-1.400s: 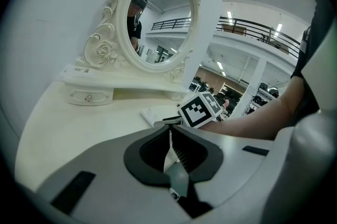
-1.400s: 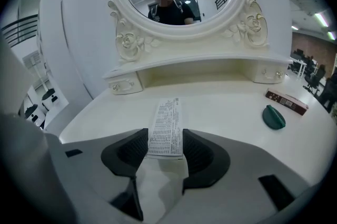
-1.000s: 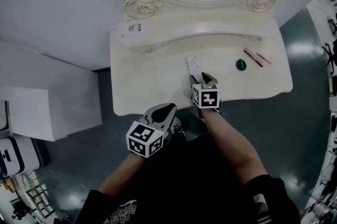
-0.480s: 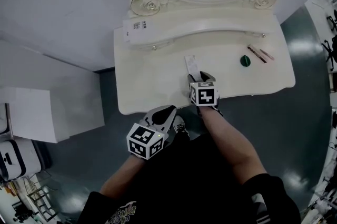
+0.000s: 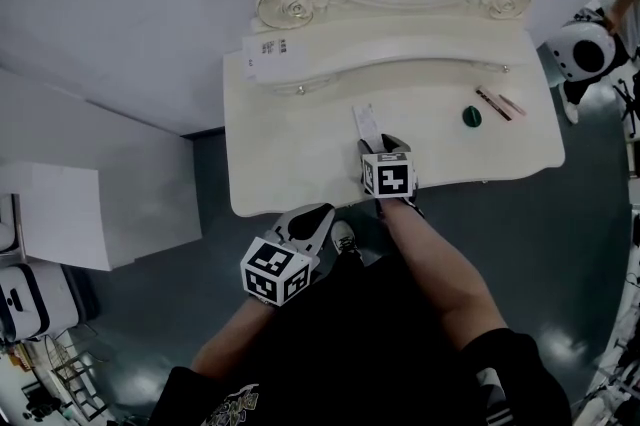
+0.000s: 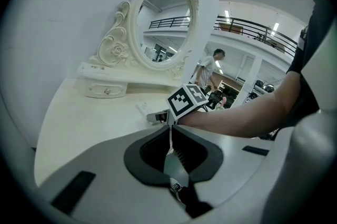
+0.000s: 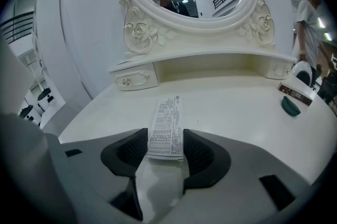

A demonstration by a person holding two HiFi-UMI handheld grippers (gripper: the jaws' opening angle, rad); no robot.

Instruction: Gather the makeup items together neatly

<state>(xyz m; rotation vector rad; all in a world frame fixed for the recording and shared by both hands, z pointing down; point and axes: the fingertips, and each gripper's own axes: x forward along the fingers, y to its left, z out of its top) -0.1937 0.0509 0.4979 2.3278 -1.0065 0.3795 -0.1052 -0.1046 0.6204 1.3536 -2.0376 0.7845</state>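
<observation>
Now right tool (image 7: 166, 138) grips the printed box (image 7: 167, 115), left tool (image 6: 170, 136) closed; green compact (image 7: 289, 106) aside.

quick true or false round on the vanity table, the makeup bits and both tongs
1. The right tongs are closed on a white printed box. True.
2. The left tongs hold the green item. False: they are shut on nothing, off the table's front edge.
3. The green item lies on the table, to the right of the box in the head view. True.
4. The slim sticks stand upright in a cup. False: they lie flat on the table beside the green item.
</observation>
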